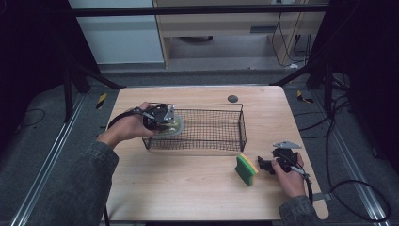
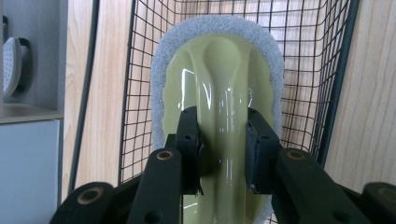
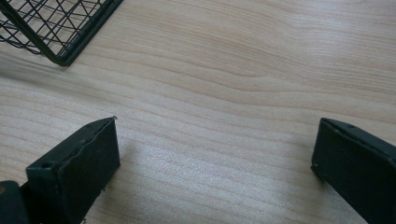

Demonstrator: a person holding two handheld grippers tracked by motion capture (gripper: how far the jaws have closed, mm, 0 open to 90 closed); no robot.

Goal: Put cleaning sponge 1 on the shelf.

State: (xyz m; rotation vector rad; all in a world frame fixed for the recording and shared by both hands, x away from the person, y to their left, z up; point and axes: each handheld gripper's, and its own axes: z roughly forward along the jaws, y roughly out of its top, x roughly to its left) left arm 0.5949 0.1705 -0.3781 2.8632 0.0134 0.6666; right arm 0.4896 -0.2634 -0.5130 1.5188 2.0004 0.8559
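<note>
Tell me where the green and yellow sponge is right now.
In the high view the green and yellow sponge stands on edge on the wooden table, right of centre, just in front of the wire basket and beside the right hand-held gripper.

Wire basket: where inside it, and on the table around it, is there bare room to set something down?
The wire basket is bare across its middle and right. Its left end is crowded by the left gripper, shut on the scrubber. The table is bare in front, left of the sponge and right gripper.

wire basket (image 1: 221, 123): 1 | handled scrub pad (image 2: 219, 93): 1 | green-yellow sponge (image 1: 245, 169): 1 | table (image 1: 188, 188): 1
</note>
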